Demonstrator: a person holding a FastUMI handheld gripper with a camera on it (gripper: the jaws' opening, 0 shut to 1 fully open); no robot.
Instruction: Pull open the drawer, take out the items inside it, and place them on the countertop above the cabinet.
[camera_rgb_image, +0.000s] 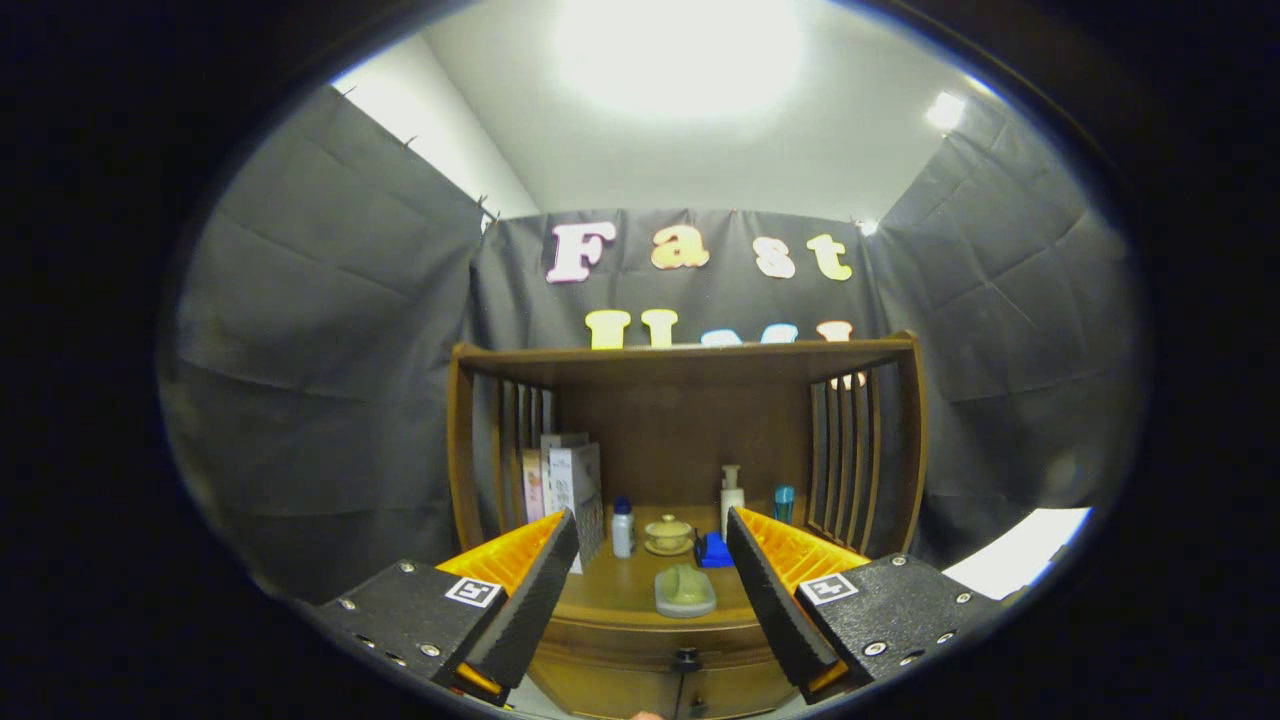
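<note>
the hand-held two-finger gripper (652, 575) with black textured pads and orange ribbed backs is hanging in the air in front of the brown wooden cabinet (685, 400), fingers spread wide apart and holding nothing. it's pointed pretty much straight at the cabinet, well back from it.

the wooden drawer (662, 680) sits low down right under the countertop, between the two fingers and a bit below them, and it looks closed to me, front flush with the cabinet. it has a small dark round knob (686, 659) in the middle. can't see what's inside it.

the brown wooden countertop (620, 590) above the drawer has a bunch of stuff on it already. nearest the front edge there's a pale green soap-dish-looking thing (685, 591), sitting between the fingers. behind that is a small cream lidded bowl on a saucer (668, 534), with a little white bottle with a blue cap (622, 527) just to its left. further left a few white and pink boxes (566, 478) stand upright against the slatted side panel. on the right there's a white pump bottle (732, 497), a small blue block (714, 550) in front of it, and a teal cylinder (784, 503) near the right slats.

the cabinet has a wooden top shelf (685, 352) over the whole open section, slatted sides both ends.
</note>
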